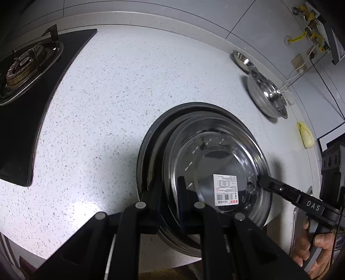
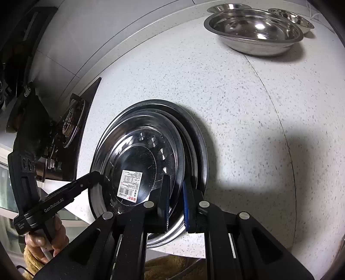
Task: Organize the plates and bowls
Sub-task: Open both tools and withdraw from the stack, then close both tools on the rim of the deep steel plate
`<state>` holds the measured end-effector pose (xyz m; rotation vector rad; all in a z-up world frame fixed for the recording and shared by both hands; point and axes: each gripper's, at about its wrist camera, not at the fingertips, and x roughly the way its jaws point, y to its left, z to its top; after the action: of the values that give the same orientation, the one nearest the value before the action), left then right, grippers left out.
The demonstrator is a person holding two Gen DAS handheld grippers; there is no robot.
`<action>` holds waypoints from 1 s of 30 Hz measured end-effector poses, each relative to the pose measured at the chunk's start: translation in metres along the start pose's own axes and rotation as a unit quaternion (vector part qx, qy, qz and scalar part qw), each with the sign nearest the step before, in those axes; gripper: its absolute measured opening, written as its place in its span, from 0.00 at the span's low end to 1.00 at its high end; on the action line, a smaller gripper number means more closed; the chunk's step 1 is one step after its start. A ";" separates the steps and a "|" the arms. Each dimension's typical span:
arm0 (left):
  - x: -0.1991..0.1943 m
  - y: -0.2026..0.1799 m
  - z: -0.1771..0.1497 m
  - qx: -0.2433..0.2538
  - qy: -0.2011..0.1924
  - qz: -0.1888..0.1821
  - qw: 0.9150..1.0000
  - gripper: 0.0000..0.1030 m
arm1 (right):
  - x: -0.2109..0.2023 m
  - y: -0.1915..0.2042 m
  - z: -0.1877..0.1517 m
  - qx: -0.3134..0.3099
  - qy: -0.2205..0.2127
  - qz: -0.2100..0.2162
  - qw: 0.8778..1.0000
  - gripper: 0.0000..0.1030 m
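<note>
— Where was the stack of steel plates (image 1: 207, 168) relative to your tools?

— Right at the tips of both, near the bench (image 1: 112, 112) edge. My left tool (image 1: 170, 193) had its jaws narrowed on the top plate (image 1: 215, 150), one finger inside it, one outside. My right tool (image 2: 176, 198) pinched the opposite rim the same way.

— Anything further off?

— Ahead of my right tool, well apart from the stack, sat a large steel bowl (image 2: 254, 32) with two smaller bowls (image 2: 295, 19) just behind it. A stove (image 1: 28, 64) lay ahead and left of my left tool.
</note>
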<state>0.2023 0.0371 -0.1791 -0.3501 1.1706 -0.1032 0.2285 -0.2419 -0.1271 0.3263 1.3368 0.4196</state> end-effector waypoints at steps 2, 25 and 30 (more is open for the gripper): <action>-0.001 -0.002 0.000 0.007 -0.007 0.008 1.000 0.11 | 0.000 -0.001 0.000 -0.004 0.002 0.004 1.000 0.11; -0.056 0.001 0.056 -0.094 -0.095 -0.036 0.990 0.44 | -0.083 -0.087 0.036 0.046 -0.102 -0.012 0.994 0.47; -0.015 -0.078 0.096 -0.067 -0.056 -0.081 0.993 0.44 | -0.101 -0.135 0.085 0.074 -0.121 -0.046 0.989 0.57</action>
<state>0.2923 -0.0114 -0.1077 -0.5629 1.0387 -0.1442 0.3081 -0.4073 -0.0842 0.4232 1.1424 0.1952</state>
